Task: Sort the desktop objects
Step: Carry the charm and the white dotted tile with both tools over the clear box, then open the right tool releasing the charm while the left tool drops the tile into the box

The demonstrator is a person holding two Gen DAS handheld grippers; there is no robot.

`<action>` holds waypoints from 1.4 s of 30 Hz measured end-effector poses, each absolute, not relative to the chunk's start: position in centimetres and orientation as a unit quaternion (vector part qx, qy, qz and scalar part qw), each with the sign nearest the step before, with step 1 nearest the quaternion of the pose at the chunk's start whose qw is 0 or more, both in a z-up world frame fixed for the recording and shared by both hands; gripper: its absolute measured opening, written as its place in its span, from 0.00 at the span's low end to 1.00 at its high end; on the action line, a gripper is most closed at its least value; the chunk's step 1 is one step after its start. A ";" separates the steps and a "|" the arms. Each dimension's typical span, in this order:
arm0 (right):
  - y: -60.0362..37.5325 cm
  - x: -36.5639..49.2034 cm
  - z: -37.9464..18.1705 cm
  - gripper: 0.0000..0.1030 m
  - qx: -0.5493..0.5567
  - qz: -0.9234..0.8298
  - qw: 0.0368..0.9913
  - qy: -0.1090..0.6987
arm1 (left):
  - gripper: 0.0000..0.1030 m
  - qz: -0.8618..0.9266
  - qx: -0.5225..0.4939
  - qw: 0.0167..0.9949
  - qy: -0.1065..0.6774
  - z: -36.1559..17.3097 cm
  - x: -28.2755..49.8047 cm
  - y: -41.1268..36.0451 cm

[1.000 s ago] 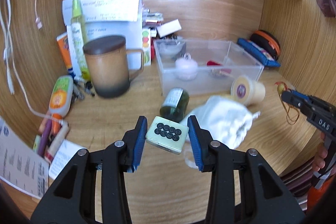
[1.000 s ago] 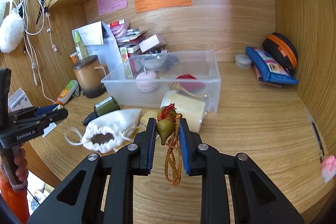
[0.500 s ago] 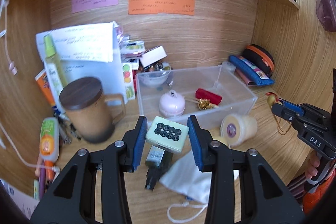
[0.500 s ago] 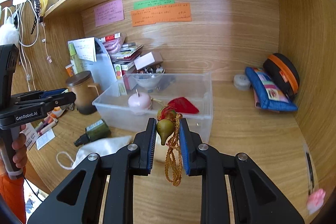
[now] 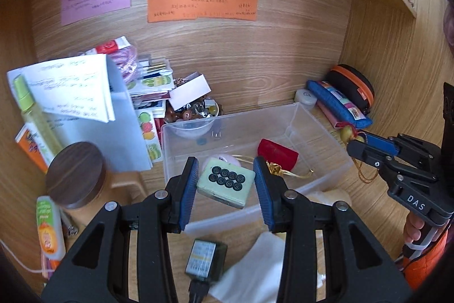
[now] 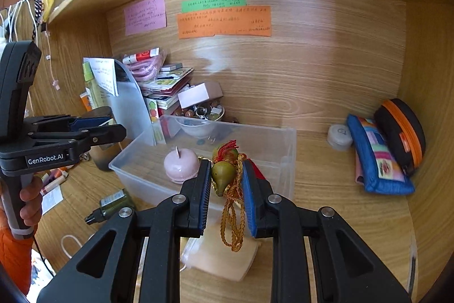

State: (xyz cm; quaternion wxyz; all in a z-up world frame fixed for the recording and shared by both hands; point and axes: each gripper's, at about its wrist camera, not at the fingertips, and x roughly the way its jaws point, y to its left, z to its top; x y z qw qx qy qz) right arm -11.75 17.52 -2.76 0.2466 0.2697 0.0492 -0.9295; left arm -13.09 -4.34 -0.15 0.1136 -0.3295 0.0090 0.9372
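My left gripper [image 5: 225, 183] is shut on a pale green tile with black rings [image 5: 226, 182], held above the front of the clear plastic bin [image 5: 320, 129]. My right gripper [image 6: 226, 179] is shut on a small olive gourd charm [image 6: 222, 174] with a red tassel and gold cord, held near the bin's [image 6: 289, 144] front right wall. The bin holds a pink apple-shaped candle [image 6: 181, 164], a red pouch [image 5: 276, 152] and a gold trinket. The right gripper also shows in the left wrist view [image 5: 357, 145], and the left gripper in the right wrist view [image 6: 113, 129].
A lidded brown mug [image 5: 75, 175], a white file holder [image 5: 113, 132] and tubes stand to the left. A dark green bottle [image 5: 204, 257], a white drawstring bag [image 5: 249, 271] and a tape roll [image 6: 221, 254] lie in front of the bin. Blue and black pouches [image 6: 380, 158] sit at the right wall.
Both grippers have risen and moved forward toward the bin, each still holding its object. The left gripper now stands over the bin's front wall.
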 end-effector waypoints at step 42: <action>14.7 -24.1 -8.2 0.20 0.380 -0.882 0.244 0.131 | 0.38 0.858 -0.488 0.153 0.047 -7.6 -27.4 2.8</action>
